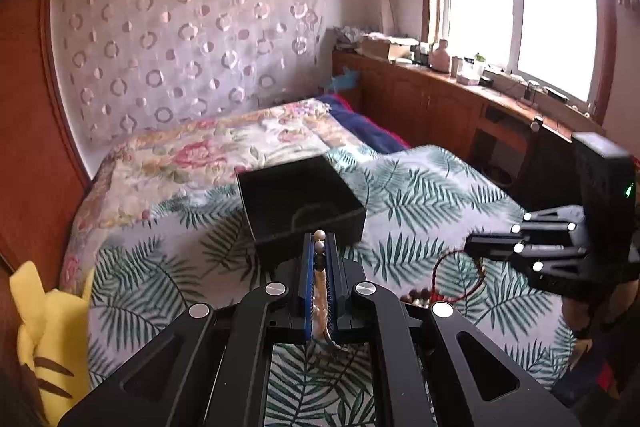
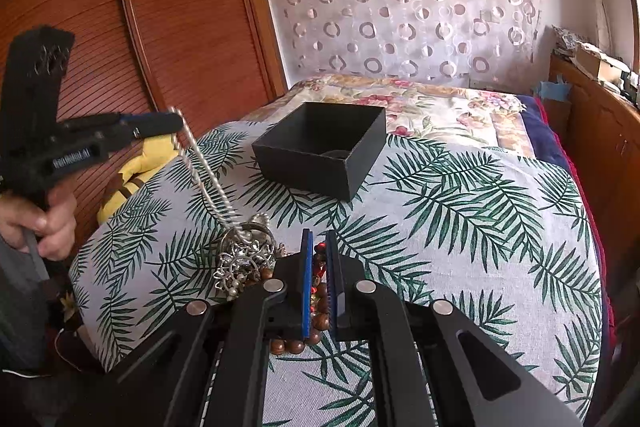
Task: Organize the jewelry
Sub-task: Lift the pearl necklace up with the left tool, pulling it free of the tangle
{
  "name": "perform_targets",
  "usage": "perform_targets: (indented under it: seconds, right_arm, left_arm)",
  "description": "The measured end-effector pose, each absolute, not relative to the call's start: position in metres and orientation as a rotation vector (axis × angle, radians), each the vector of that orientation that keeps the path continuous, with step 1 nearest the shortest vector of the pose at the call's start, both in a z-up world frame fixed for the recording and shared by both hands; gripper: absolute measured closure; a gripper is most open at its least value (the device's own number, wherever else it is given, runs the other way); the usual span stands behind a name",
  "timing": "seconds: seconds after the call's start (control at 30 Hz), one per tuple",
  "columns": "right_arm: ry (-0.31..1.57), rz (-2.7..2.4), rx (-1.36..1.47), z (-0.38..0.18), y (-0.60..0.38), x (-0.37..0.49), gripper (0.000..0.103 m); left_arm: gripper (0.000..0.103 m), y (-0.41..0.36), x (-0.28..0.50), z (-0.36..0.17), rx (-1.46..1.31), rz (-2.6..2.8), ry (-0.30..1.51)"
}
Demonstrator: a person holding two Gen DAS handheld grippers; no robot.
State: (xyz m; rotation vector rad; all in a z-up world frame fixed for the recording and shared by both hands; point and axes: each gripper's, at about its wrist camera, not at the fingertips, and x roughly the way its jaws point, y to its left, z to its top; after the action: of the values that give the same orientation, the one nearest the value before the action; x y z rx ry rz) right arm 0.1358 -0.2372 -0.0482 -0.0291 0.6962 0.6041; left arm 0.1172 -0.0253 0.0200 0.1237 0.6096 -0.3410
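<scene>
My left gripper (image 1: 319, 237) is shut on a pearl necklace (image 1: 319, 247), lifted above the leaf-print bedspread (image 1: 420, 187). In the right wrist view the left gripper (image 2: 176, 121) is up at the left. The pearl necklace (image 2: 208, 183) hangs slanting from it down to a heap of silver jewelry (image 2: 244, 259) on the bed. My right gripper (image 2: 319, 237) is low over the bedspread, shut on a wooden bead bracelet (image 2: 320, 307) with red beads. The right gripper (image 1: 470, 247) has a red cord (image 1: 440, 267) trailing from its tip. An open black box (image 2: 304, 171) stands on the bed beyond both grippers.
A yellow plush toy (image 2: 156, 155) lies at the bed's left edge against a wooden wardrobe (image 2: 180, 27). A hand (image 2: 52, 223) grips the left tool's handle. A wooden cabinet (image 1: 420, 99) with bottles runs under the window on the right. A floral quilt (image 2: 440, 107) covers the far bed.
</scene>
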Motion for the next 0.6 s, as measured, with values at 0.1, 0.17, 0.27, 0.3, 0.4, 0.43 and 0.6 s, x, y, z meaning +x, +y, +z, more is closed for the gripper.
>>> perform_targets:
  seconds: [0.1, 0.17, 0.27, 0.3, 0.4, 0.43, 0.6]
  right_arm:
    - [0.696, 0.605, -0.029, -0.048, -0.237, 0.136, 0.096]
    - [0.697, 0.606, -0.030, -0.048, -0.237, 0.135, 0.096]
    - [0.701, 0.606, -0.032, -0.051, -0.237, 0.135, 0.096]
    - [0.703, 0.606, -0.033, -0.052, -0.237, 0.134, 0.096]
    - [0.710, 0.603, -0.034, -0.055, -0.237, 0.135, 0.096]
    - [0.710, 0.602, -0.034, -0.055, -0.237, 0.135, 0.096]
    - [0.712, 0.594, -0.036, -0.056, -0.236, 0.137, 0.096]
  left_arm:
    - [0.099, -0.026, 0.117, 0.031, 0.119, -0.345, 0.593]
    - [0.099, -0.026, 0.115, 0.035, 0.118, -0.348, 0.585]
    - [0.099, -0.026, 0.110, 0.034, 0.122, -0.352, 0.588]
    - [0.099, -0.025, 0.107, 0.031, 0.120, -0.351, 0.595]
    - [0.099, -0.022, 0.097, 0.021, 0.108, -0.358, 0.617]
    - [0.099, -0.021, 0.092, 0.017, 0.104, -0.359, 0.626]
    - [0.099, -0.011, 0.065, 0.012, 0.063, -0.367, 0.618]
